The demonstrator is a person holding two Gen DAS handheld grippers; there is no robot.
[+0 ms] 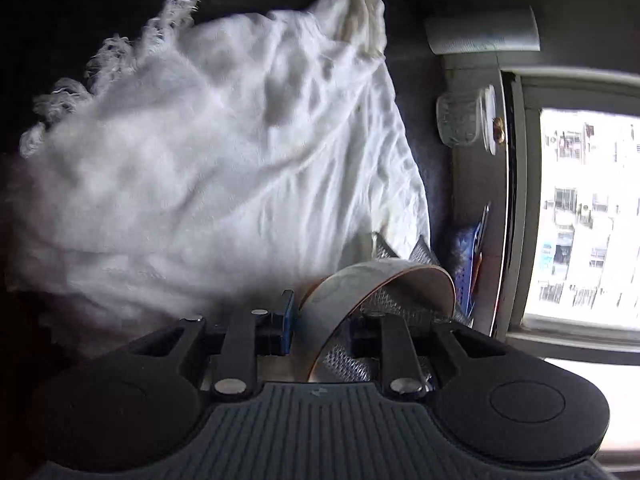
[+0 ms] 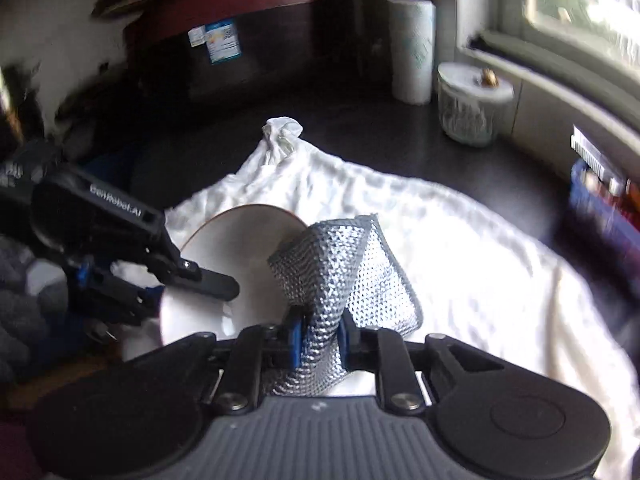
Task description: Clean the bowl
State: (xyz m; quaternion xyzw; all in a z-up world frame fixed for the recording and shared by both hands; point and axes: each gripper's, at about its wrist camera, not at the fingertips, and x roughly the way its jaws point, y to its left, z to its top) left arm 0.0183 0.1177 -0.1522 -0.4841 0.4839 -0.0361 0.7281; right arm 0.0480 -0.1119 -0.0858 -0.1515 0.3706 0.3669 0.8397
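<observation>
Up close in the left wrist view, the left tongs [image 1: 322,312] are narrowed onto the wall of the bowl [image 1: 340,296], a pale bowl with a brownish rim turned on its side, one blue pad outside the wall and the other inside it. A silvery mesh scrubbing cloth [image 1: 384,308] shows inside and behind the bowl. Beyond lies a rumpled white cloth [image 1: 224,152] with a frayed edge, spread over the dark desk [image 1: 424,120]. To the right stand a paper towel roll [image 1: 480,34] and a glass jar [image 1: 464,120] with a white lid, next to a bright window [image 1: 580,216].

Next, in the right wrist view, the right tongs [image 2: 320,340] are pinched narrow on a bunched part of the mesh scrubbing cloth [image 2: 340,272], whose free end rises and touches the rim of the bowl [image 2: 232,244]. The bowl is tilted above the white cloth [image 2: 460,264], its opening facing the camera, and the left tongs [image 2: 208,284] come in from the left, one finger [image 2: 212,282] lying inside the bowl. The paper towel roll [image 2: 412,48] and the glass jar [image 2: 468,104] stand on the desk [image 2: 360,128] near the window [image 2: 580,4].
</observation>
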